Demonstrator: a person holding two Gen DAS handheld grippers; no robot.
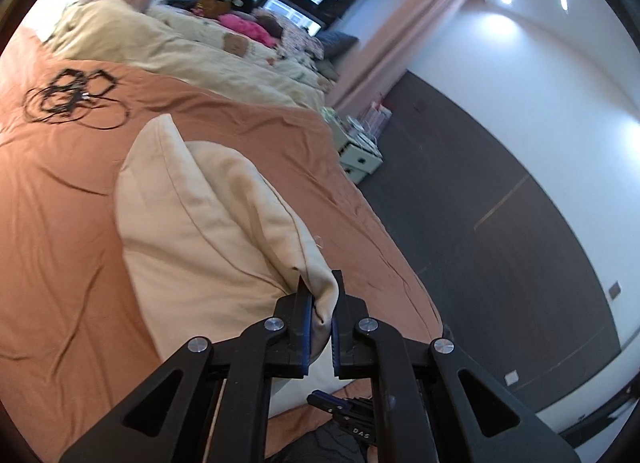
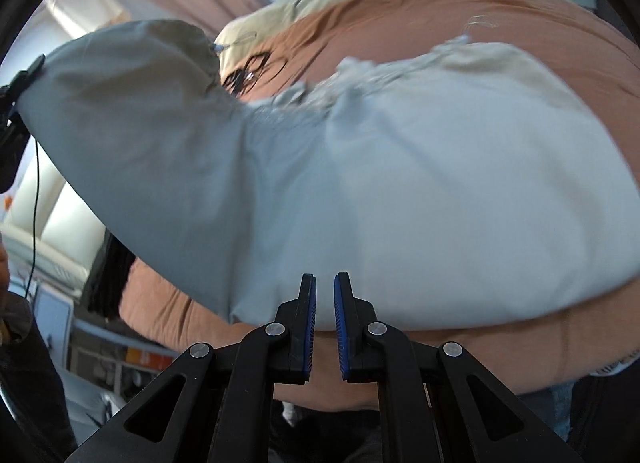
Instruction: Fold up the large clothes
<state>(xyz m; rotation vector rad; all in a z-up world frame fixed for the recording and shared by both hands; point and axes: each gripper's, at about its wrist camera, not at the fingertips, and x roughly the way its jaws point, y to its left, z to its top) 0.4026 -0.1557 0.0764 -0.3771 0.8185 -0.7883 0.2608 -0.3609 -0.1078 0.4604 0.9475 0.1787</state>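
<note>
Garment: a large cream-coloured piece of clothing (image 1: 192, 223) lies on the bed, one end lifted off the cover and drawn up toward the left wrist camera; a stitched seam runs along its length. In the right wrist view the same cloth (image 2: 400, 191) fills the middle of the picture, pale and partly blurred, with a rough, frayed-looking far edge.

Left gripper: the left gripper (image 1: 320, 303) pinches a bunched corner of the garment between its blue pads; the cloth fills the narrow gap between them and hangs from there down to the bed.

Right gripper: the right gripper (image 2: 325, 303) has its fingers pressed nearly together, with only a thin slit between the blue pads. Nothing sits in that slit. The garment lies just beyond the tips.

Raised end, right view: at the far left the cloth rises to a black piece of gear (image 2: 16, 103) at the picture's edge; the contact itself is too close to the edge to make out.

Bed: an orange-brown cover (image 1: 60, 223), creased, spreads under the garment.

Cables: a loose coil of black cable (image 1: 72, 99) rests on the cover, far left, well apart from the garment.

Bedding: a cream quilt (image 1: 160, 39) is heaped along the far side of the bed, with a pink item (image 1: 248, 29) beyond it.

Room: dark floor (image 1: 500, 223) to the right of the bed, and a small pale drawer unit (image 1: 360, 155) near the far corner.
</note>
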